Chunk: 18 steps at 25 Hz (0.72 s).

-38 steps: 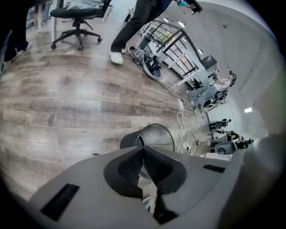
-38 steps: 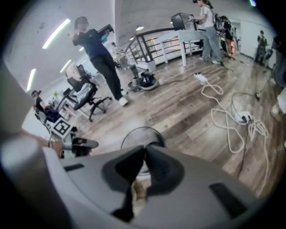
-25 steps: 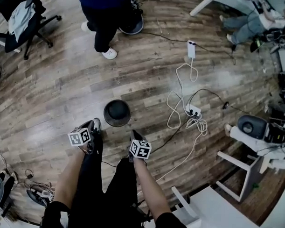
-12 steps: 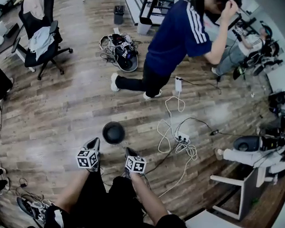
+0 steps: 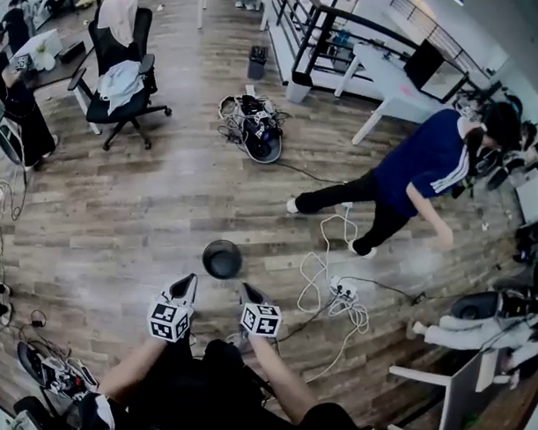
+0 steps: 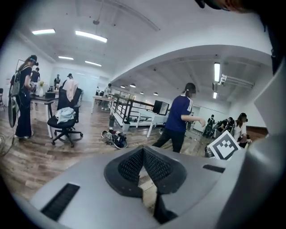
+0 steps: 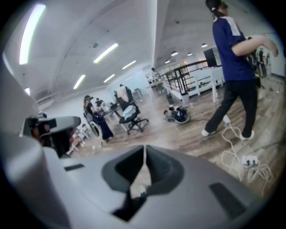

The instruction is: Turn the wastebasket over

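Wastebasket [image 5: 222, 258]: small, round, black, plain sides with a slightly lighter rim ring. It stands on the wood floor [image 5: 119, 213] in its near-middle part, seen from straight above. Can't tell whether mouth or base faces up. It sits just ahead of both grippers, between their lines, touching neither.

Left gripper [image 5: 189, 281] has its jaws closed tip to tip, nothing between them; its own view [image 6: 143, 150] shows the dimpled pads meeting. Right gripper [image 5: 247, 290] is also closed and empty, with a hairline slit between the pads in its own view [image 7: 144, 150]. Each carries a cube with black-and-white square markers. The person's forearms and dark trousers are cut off by the near edge of the head view.

Writing: no readable text or brand anywhere. The only marks are the cube patterns and the white stripes on the sleeve of a person in a blue top [image 5: 421, 162], who strides mid-floor toward the right.

White cables and a power strip [image 5: 341, 287] lie right of the wastebasket. Farther off are a tangle of gear [image 5: 254, 130], an office chair [image 5: 120, 72] draped with cloth, a white table [image 5: 388, 77] and a black railing [image 5: 315, 17].

Hidden: in both gripper views the grey gripper body fills the lower half and the wastebasket doesn't show there. Far desks and people are too small to detail. Edges are warped by the wide lens.
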Tool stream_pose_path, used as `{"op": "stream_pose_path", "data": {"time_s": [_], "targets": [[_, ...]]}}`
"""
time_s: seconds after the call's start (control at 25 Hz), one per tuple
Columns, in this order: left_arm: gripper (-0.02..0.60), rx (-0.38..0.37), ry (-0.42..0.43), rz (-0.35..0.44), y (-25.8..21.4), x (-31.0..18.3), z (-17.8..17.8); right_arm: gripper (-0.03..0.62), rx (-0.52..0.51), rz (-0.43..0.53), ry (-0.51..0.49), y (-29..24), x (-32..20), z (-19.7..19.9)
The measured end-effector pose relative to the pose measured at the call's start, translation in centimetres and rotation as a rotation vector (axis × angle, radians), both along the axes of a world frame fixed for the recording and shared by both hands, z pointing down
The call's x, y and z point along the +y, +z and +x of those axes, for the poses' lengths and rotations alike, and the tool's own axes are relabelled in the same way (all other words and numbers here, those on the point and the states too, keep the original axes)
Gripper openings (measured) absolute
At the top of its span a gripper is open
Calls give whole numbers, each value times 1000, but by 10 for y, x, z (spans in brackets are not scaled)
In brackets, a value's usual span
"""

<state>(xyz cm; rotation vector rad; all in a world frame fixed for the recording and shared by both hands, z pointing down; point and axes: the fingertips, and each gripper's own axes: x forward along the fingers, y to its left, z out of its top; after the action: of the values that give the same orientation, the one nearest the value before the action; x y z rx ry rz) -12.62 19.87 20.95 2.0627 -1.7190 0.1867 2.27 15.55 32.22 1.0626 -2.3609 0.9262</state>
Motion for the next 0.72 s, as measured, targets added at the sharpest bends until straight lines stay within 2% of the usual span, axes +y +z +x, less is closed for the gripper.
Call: {"op": "stream_pose_path", "data": {"time_s": [0.12,0.32,0.52,0.72], "targets": [[32,-49,8,83,-40,15,-3,40,-39,34,14,-31,6,-5],[32,-76,40,225,-99,22,-12,40,-39,167,56,-94,11,-10],[32,-79,44,311,-153,26,-31,35,-68,287,67,-155,24,-25],[32,-99,4,336,-174,38,-55,34,-64,401,32,-202,46,-47]]}}
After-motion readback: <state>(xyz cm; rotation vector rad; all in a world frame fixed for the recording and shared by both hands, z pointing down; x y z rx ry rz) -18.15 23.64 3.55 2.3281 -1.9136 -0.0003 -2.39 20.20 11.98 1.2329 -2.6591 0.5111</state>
